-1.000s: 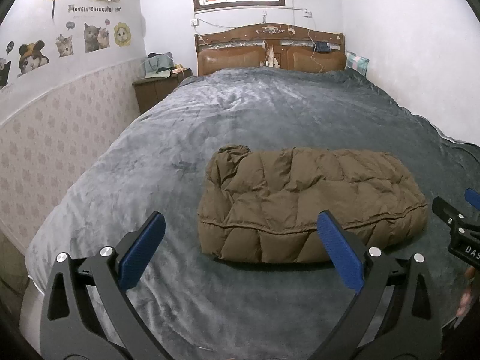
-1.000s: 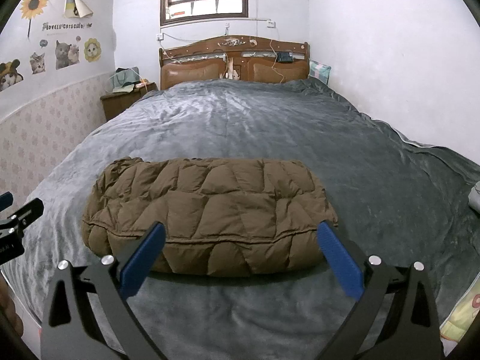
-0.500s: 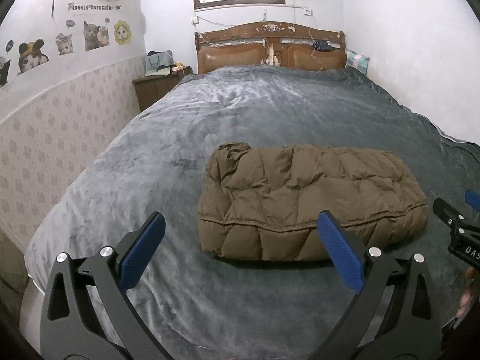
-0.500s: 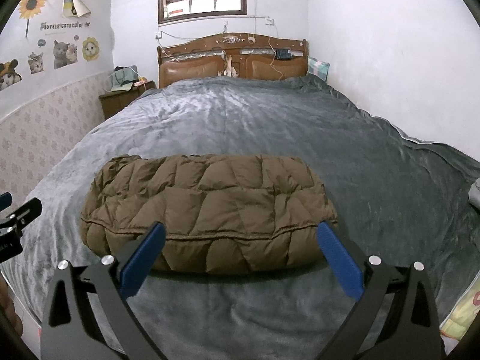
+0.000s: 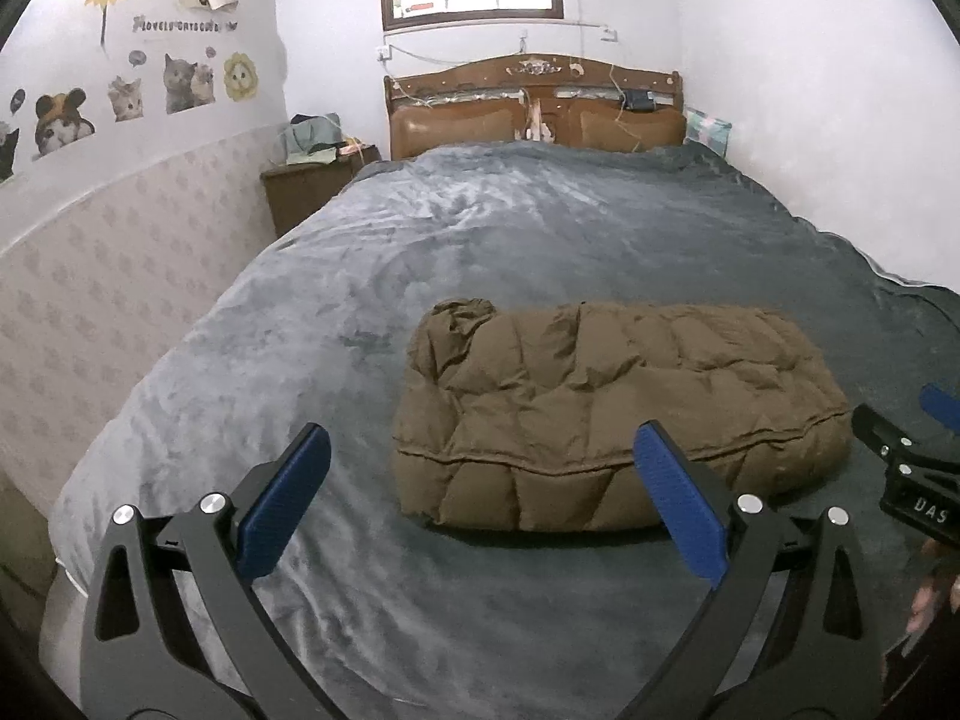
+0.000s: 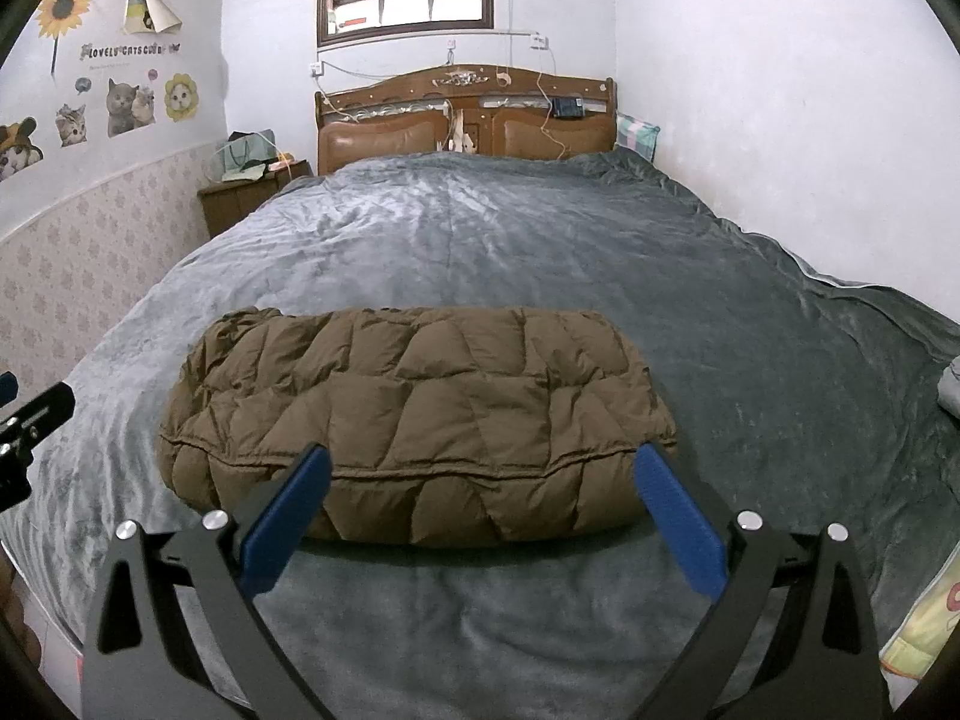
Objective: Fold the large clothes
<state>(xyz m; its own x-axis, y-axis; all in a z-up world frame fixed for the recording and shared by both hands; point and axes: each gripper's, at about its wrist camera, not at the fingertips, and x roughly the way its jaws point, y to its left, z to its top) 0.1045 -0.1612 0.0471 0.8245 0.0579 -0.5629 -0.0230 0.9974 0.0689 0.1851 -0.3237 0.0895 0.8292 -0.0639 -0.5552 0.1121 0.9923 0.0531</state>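
The folded brown quilted puffer jacket (image 6: 414,420) lies on the grey plush bedspread (image 6: 540,252); the left gripper (image 5: 480,492) and the right gripper (image 6: 480,498), both spread wide, hover near the jacket.

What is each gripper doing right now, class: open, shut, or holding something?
Left gripper: open, holding nothing.
Right gripper: open, holding nothing, short of the folded brown jacket.
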